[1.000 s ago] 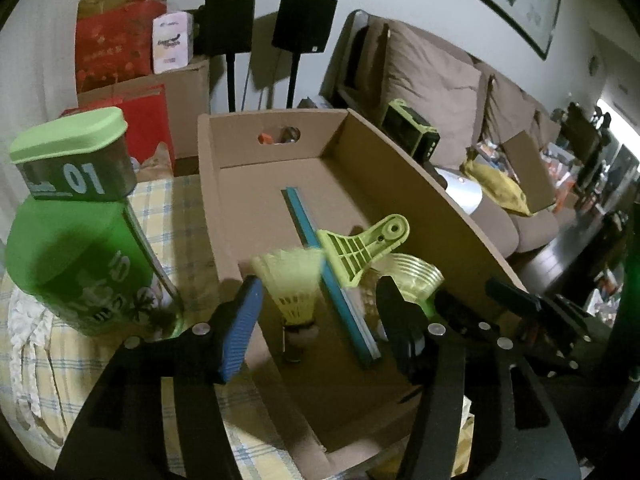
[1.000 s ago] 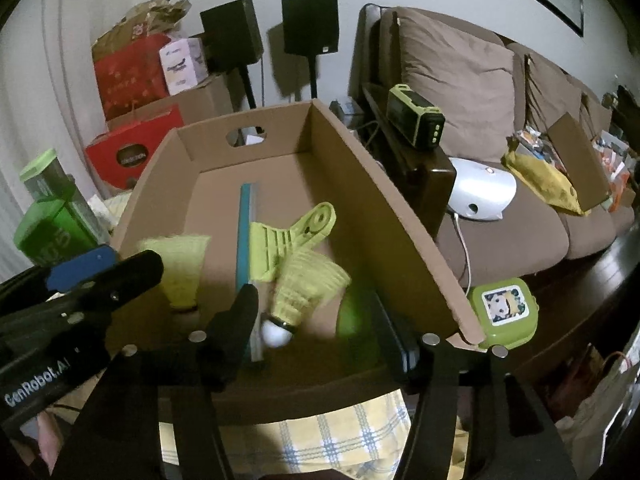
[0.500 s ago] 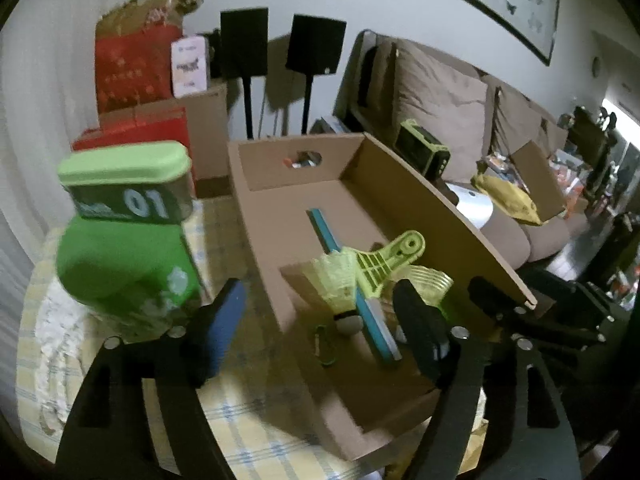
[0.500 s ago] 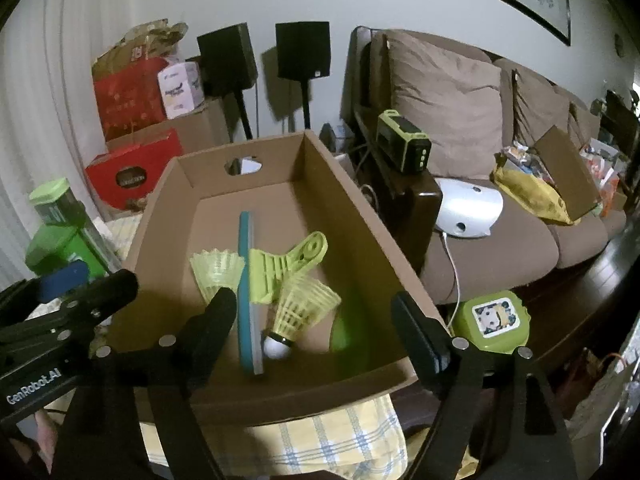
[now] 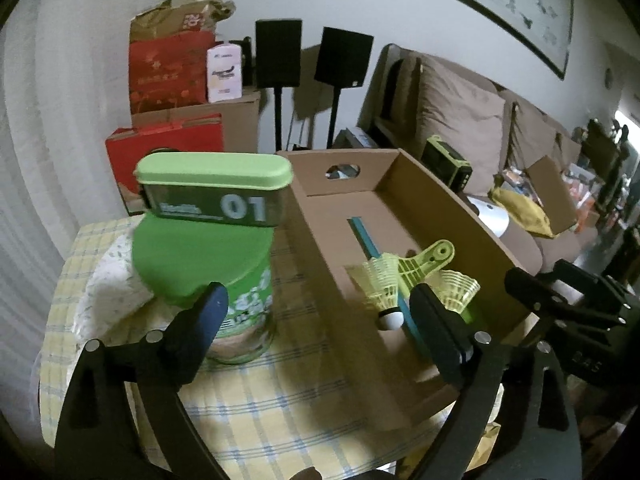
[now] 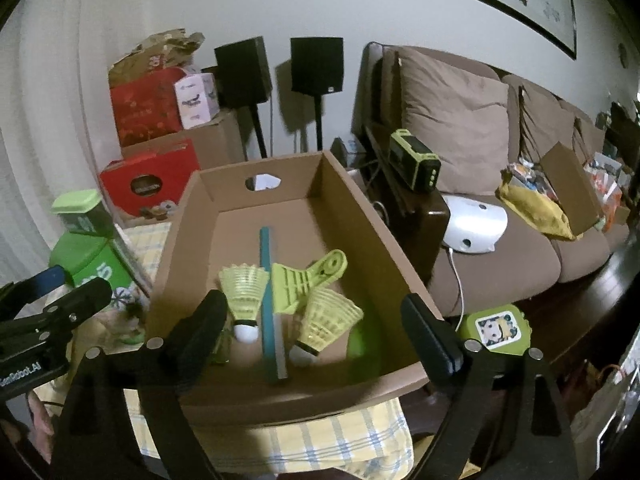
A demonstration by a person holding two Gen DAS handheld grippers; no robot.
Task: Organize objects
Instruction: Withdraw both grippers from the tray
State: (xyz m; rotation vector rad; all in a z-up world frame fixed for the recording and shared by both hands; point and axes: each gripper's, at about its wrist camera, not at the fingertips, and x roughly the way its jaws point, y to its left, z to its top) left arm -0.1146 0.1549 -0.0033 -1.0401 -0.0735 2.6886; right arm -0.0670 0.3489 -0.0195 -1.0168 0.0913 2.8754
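Note:
A brown cardboard box [image 6: 188, 216] [image 5: 312, 236] sits on a yellow checked tablecloth. Inside lie two yellow shuttlecocks [image 6: 244, 296] [image 6: 324, 324], a lime clip [image 6: 308, 280] and a teal strip [image 6: 270, 304]. In the left wrist view one shuttlecock [image 5: 382, 280], the clip [image 5: 426, 262] and the strip [image 5: 366, 240] show too. My left gripper [image 5: 324, 316] is open and empty, between the box wall and a green jar [image 5: 212, 272]. My right gripper [image 6: 316, 332] is open and empty above the box's near end.
A green "01" tin [image 5: 216, 190] stands on the jar's lid; both show in the right wrist view [image 6: 84, 248]. A brown sofa [image 6: 500, 184], a green radio [image 6: 416, 164], a small green tin [image 6: 496, 328], red boxes [image 5: 168, 148] and speakers [image 6: 280, 72] surround the table.
Both grippers have pulled back and up from the box and opened wider. The left one let go of a shuttlecock, which now lies in the box, and swung left toward the jar.

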